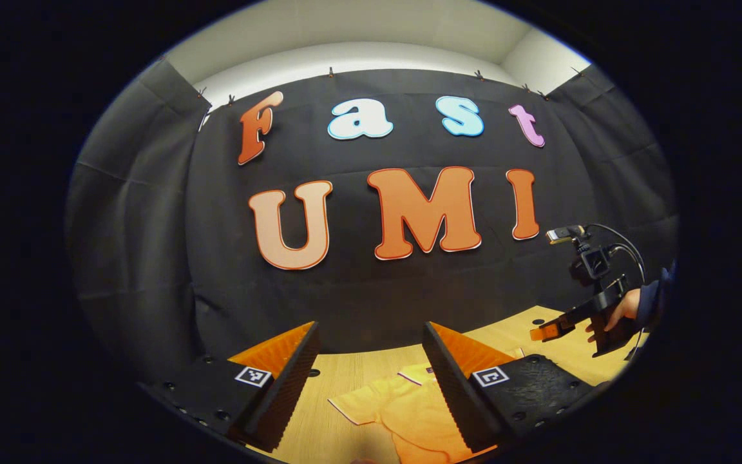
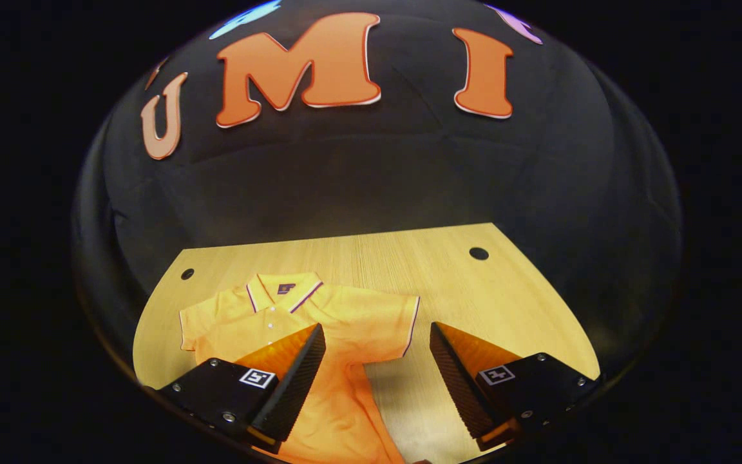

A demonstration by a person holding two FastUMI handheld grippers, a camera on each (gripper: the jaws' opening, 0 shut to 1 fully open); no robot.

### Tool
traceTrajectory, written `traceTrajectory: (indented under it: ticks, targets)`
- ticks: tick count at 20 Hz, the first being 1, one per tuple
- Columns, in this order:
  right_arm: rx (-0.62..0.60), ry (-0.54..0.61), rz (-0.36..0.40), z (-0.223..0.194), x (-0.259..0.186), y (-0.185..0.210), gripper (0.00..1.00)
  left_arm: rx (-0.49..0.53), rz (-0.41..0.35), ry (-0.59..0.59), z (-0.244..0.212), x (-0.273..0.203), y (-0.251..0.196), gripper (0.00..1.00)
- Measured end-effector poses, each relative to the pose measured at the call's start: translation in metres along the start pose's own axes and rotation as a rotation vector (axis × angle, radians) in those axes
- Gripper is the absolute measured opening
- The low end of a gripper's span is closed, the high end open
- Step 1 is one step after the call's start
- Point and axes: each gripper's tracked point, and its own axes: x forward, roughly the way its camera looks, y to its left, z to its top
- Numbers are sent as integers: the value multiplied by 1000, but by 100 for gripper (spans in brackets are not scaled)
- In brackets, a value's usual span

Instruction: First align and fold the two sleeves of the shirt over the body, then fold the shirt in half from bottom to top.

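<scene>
An orange polo shirt point(image 2: 339, 322) with dark-trimmed collar and sleeves is spread flat, unfolded, on the wooden table point(image 2: 448, 277), while both grippers' jaws are held wide apart, empty.

1. We see an orange polo shirt point(image 2: 319, 322) spread flat on the tabletop point(image 2: 461, 283), collar farthest from the fingers.
2. Both short sleeves lie unfolded; one extends between the right gripper's fingers point(image 2: 294, 374).
</scene>
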Motion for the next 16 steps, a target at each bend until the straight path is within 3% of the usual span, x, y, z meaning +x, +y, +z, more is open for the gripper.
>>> traceTrajectory:
  ticks: [3, 8, 16]
  targets:
    - [58, 122, -20, -14, 23, -3, 99, -4, -3, 0, 2, 14, 19, 97]
    - [20, 280, -45, -42, 72, -12, 99, -23, 14, -11, 16, 36, 31, 97]
    - [-10, 498, -57, -82, 153, -34, 96, 15, 164, 86, 9, 30, 25, 97]
